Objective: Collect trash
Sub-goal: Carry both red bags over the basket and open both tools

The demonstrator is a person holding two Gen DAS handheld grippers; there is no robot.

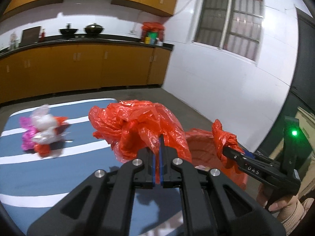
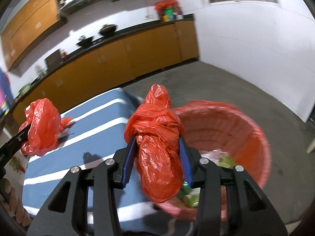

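My left gripper is shut on a crumpled red plastic bag held above the blue striped table; it also shows in the right wrist view. My right gripper is closed around another red plastic bag, held above the rim of a red-lined trash bin. The right gripper shows in the left wrist view with its bag over the bin. A heap of pink, white and red bags lies on the table at far left.
The bin holds green and pale scraps. It stands on the grey floor beside the table's right edge. Orange kitchen cabinets and a white wall with a window lie beyond.
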